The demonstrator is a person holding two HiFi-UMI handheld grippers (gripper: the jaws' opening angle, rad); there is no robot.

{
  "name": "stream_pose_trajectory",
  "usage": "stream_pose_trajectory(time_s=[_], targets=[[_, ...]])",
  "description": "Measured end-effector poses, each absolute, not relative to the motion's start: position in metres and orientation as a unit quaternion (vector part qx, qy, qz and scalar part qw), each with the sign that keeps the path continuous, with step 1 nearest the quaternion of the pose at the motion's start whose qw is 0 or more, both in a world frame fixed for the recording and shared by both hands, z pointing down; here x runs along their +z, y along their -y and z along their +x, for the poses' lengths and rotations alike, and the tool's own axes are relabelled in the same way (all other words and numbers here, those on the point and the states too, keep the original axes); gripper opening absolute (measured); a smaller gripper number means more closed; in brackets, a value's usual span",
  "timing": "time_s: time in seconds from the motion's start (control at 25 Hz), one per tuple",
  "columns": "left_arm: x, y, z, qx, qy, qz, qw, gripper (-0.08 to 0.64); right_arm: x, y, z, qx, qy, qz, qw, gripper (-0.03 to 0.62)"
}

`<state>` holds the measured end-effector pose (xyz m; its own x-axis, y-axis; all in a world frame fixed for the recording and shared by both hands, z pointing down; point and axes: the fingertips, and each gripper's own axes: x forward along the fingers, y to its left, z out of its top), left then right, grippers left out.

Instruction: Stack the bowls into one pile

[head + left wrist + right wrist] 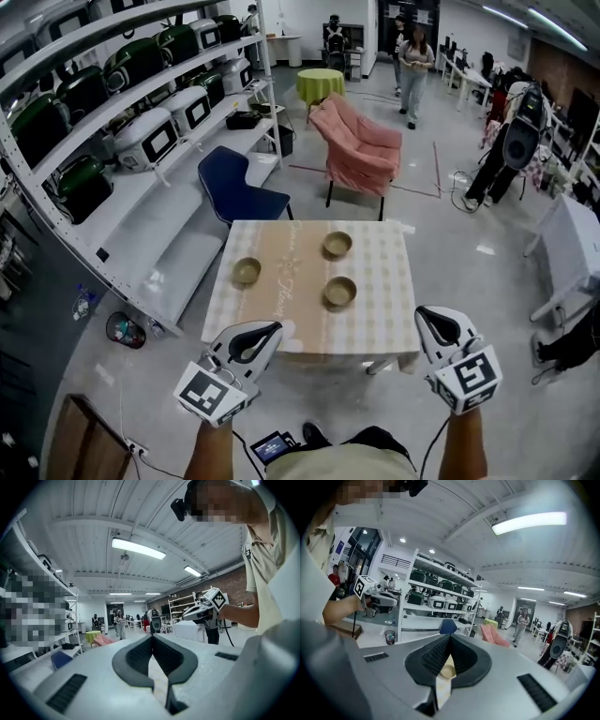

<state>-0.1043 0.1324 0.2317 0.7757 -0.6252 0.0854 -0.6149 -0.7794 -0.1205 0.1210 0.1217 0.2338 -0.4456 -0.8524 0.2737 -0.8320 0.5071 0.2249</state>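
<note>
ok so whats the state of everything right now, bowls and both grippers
left bowl: upright, empty, standing alone
far bowl: upright, empty, standing alone
near bowl: upright, empty, standing alone
left gripper: shut, holding nothing, clear of the bowls
right gripper: shut, holding nothing, clear of the bowls
table: covered with a checked cloth

Head view: near-left corner of the square table under pale checked cloth (384, 309) covered by left gripper (262, 336) | beige runner's lettering (281, 292) too small to read | right gripper view: tan round bowl (448, 671) half-hidden between right gripper (450, 637) pads (427, 659)
</note>
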Motion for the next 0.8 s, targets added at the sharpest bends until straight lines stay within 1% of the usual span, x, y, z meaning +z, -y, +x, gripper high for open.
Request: stream_pose_trajectory(time_s=[0.32, 0.52, 0.8], targets=[[0.249, -0.103, -0.120, -0.057, -0.331, -0.941, 0.026, 0.008, 0.253, -0.090, 0.105, -0.023, 0.850, 0.487, 0.198, 0.004], [0.263, -0.078, -0.122, -0.067, -0.345, -0.936, 0.011, 0.008, 0.267, -0.055, 0.102, -0.008, 0.856, 0.478, 0.198, 0.003], [0.276, -0.026, -0.110, -0.071, -0.355, -0.932, 0.001, 0.008, 0.277, 0.002, 0.103, -0.002, 0.866, 0.460, 0.196, 0.003]])
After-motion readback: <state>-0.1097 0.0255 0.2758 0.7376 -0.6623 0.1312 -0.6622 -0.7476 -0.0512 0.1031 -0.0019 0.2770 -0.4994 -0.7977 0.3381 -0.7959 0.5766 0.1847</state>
